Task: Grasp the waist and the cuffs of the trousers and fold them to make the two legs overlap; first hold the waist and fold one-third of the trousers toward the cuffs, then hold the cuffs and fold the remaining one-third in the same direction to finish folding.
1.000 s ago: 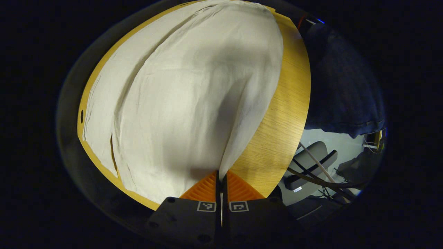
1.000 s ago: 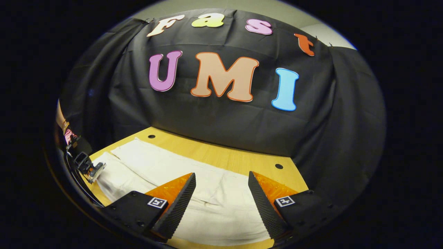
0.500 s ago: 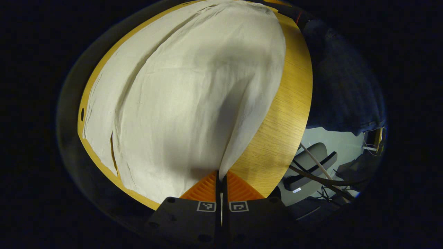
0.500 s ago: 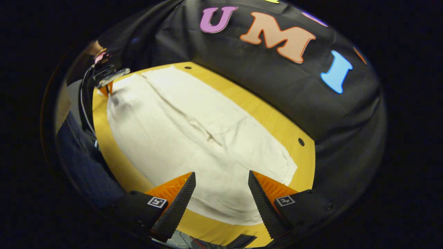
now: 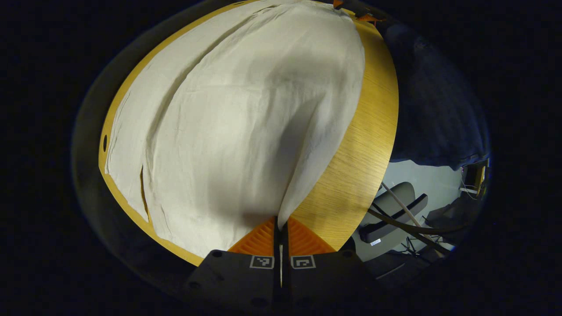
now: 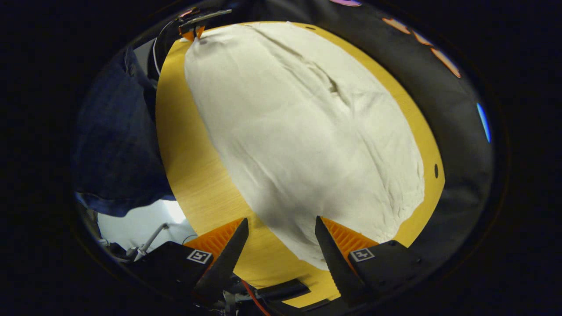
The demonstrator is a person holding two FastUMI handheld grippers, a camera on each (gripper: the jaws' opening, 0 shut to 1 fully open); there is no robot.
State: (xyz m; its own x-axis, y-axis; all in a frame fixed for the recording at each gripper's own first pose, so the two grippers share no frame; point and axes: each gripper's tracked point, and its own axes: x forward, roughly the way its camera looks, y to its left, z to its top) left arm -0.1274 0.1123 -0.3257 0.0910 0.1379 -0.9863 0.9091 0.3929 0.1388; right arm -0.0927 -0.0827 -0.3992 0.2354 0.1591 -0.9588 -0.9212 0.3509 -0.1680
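At the near tabletop edge, your right gripper hovers with fingers apart over the trousers corner. Your left gripper is clamped on the far corner. Next, close the right to start the leg-overlap fold. A second ago the right pointed at the wall; now it's tipped down.

A wooden table with a light grain carried the load, its top showing as a yellow band along the near edge in the right gripper view. A small dark hole sat near one rim. Pale cream trousers lay spread flat across most of the top, lightly creased, with a long ridge running lengthwise through the cloth.
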